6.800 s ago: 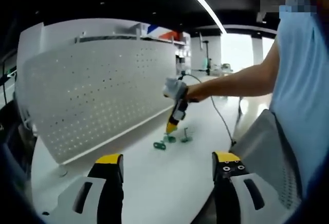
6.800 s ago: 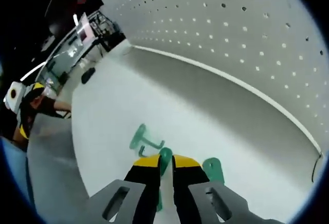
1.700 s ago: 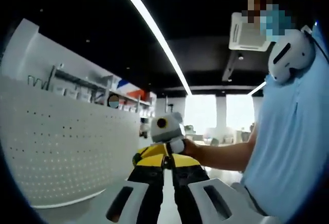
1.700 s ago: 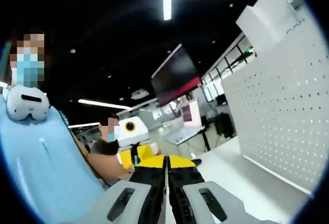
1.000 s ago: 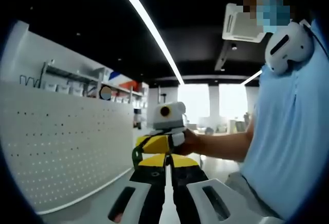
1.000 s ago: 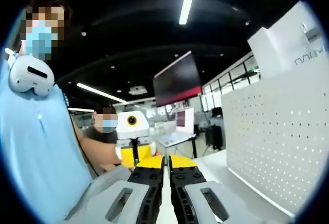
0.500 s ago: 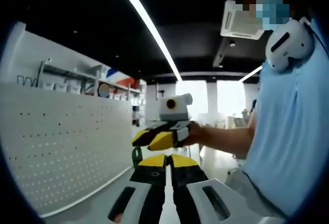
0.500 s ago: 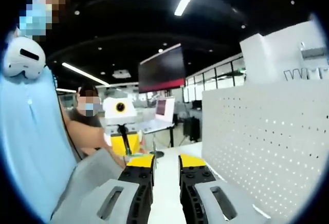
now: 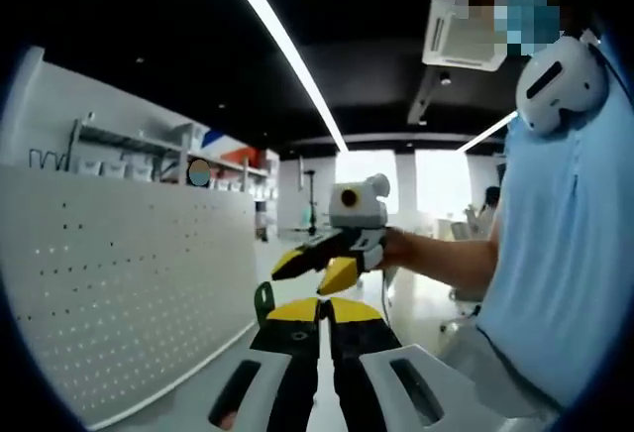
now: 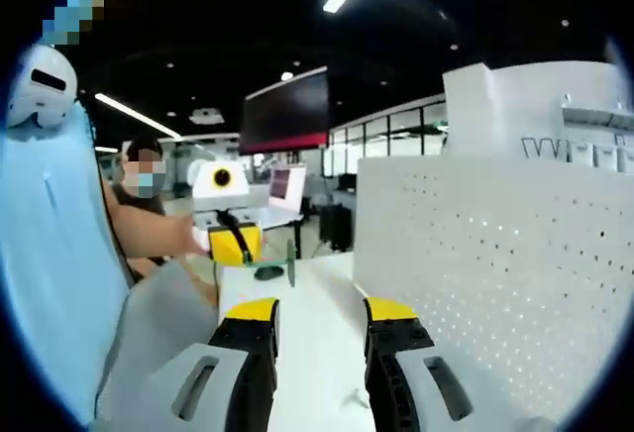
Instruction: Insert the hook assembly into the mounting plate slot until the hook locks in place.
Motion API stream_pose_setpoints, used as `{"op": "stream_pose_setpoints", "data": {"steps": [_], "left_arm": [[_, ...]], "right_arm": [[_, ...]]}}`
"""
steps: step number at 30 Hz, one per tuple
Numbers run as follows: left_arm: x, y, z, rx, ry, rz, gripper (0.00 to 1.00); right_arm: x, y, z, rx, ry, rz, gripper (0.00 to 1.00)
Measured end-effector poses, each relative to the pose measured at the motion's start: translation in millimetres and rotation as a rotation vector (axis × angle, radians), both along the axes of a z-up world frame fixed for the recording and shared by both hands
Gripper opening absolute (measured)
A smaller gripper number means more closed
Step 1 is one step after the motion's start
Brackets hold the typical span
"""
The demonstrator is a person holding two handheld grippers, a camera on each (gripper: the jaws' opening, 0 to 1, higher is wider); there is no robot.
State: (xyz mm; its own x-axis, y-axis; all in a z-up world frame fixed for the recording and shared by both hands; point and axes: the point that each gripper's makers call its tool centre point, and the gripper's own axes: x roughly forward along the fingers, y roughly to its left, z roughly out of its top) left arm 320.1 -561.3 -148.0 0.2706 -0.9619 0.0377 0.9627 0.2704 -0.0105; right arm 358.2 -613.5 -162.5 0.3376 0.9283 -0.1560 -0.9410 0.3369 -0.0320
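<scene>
My left gripper (image 9: 318,311) is shut on a green hook piece (image 9: 264,299), part of which sticks out to the left of the jaws. In the right gripper view the left gripper (image 10: 236,252) holds that green hook piece (image 10: 273,270) out sideways, with a round foot at its end. My right gripper (image 10: 322,311) is open with nothing between its jaws. In the left gripper view the right gripper (image 9: 317,268) hangs just beyond my left jaws, its yellow tips spread. The white perforated mounting plate (image 9: 119,293) stands at the left, and at the right (image 10: 475,273) in the right gripper view.
A white table (image 10: 307,353) runs along the foot of the plate, and a small pale bit (image 10: 352,399) lies on it near my right jaws. A person in a light blue shirt (image 9: 555,254) stands close at the side. Another person (image 10: 147,216) sits behind.
My right gripper has opened and drawn back from the left one. The green hook piece stays in the left gripper. Both cameras have swung a little.
</scene>
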Motion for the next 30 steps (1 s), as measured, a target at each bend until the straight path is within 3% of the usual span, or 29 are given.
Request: {"op": "stream_pose_setpoints", "data": {"steps": [15, 18, 30], "left_arm": [[22.2, -6, 0.7, 0.016, -0.01, -0.007, 0.03], [30.6, -5, 2.4, 0.02, -0.014, -0.003, 0.03], [71.2, -2, 16.6, 0.052, -0.044, 0.002, 0.02]], "right_arm": [[12, -30, -0.1, -0.015, 0.014, -0.163, 0.59], [12, -34, 1.3, -0.007, 0.018, -0.185, 0.68], [16, -48, 9.5, 0.014, 0.018, -0.263, 0.85]]}}
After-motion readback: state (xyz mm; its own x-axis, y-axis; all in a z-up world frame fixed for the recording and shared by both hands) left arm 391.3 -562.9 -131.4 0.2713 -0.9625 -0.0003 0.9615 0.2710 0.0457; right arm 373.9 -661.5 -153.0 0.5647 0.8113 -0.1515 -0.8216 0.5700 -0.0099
